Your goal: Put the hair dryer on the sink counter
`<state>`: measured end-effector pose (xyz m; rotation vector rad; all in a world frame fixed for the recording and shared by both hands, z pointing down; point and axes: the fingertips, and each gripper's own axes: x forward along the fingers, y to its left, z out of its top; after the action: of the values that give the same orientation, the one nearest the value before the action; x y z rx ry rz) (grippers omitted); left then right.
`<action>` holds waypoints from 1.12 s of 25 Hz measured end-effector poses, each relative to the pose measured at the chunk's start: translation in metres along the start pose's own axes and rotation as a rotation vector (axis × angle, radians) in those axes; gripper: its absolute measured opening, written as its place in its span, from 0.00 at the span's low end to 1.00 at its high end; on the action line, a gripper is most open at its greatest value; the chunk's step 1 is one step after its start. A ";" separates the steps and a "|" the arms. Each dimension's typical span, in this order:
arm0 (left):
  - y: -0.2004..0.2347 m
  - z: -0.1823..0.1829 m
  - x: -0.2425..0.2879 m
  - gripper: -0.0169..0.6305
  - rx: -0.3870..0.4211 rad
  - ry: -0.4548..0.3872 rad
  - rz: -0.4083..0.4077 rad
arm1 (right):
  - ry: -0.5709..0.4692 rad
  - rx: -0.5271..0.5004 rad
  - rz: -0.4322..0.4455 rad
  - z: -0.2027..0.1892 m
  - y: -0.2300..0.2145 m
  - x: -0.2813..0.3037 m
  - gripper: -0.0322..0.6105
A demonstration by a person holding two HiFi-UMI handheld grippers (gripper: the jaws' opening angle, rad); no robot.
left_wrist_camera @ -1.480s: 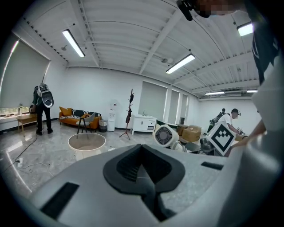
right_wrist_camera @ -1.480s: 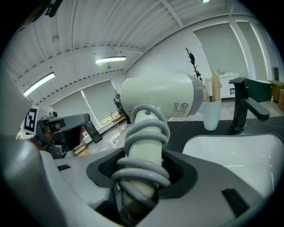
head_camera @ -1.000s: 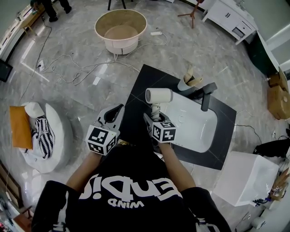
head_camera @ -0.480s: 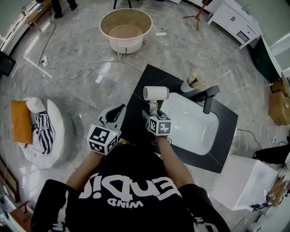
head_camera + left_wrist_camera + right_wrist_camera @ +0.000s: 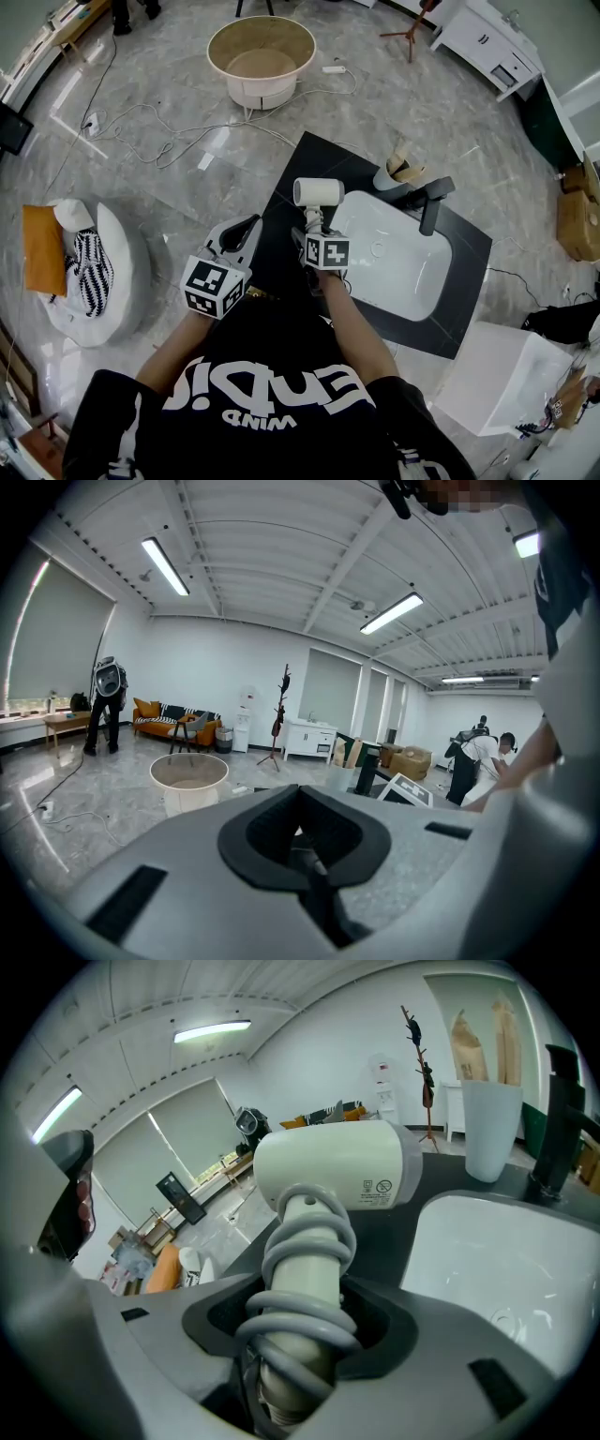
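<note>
White plastic with a grey cord coiled round its handle, the hair dryer (image 5: 328, 1176) stands handle-down in the right gripper (image 5: 300, 1335). It is over the dark counter (image 5: 298, 159) just beside the sink (image 5: 405, 281), on the side away from the tap (image 5: 429, 202).

By my reading this is the setting-down step. Whether the dryer's body already touches the counter I cannot tell from any view. The next move calls for bringing it onto the bare strip beside the sink, with the barrel lying so it cannot tip into the basin, and only then letting go.

The right fingers are clenched on the cord-wrapped handle, standing fairly wide because that bundle is thick. The left gripper (image 5: 305, 846) has its fingers pressed together with nothing between them. It waits farther from the sink than the right one, past the counter's edge.
</note>
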<state>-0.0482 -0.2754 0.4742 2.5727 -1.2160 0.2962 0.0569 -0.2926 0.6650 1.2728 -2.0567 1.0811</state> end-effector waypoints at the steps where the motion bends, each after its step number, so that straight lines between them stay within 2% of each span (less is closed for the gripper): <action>1: 0.000 0.000 0.000 0.04 -0.001 0.000 0.000 | 0.008 0.003 -0.006 -0.002 -0.001 0.001 0.44; 14: -0.003 -0.001 0.006 0.04 -0.011 -0.005 0.002 | 0.122 0.033 0.023 -0.005 -0.003 0.005 0.45; 28: -0.006 -0.001 0.008 0.04 -0.024 -0.009 0.003 | 0.220 -0.049 0.009 -0.008 0.000 0.009 0.46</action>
<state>-0.0388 -0.2768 0.4769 2.5549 -1.2192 0.2699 0.0529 -0.2904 0.6768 1.0708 -1.9135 1.1141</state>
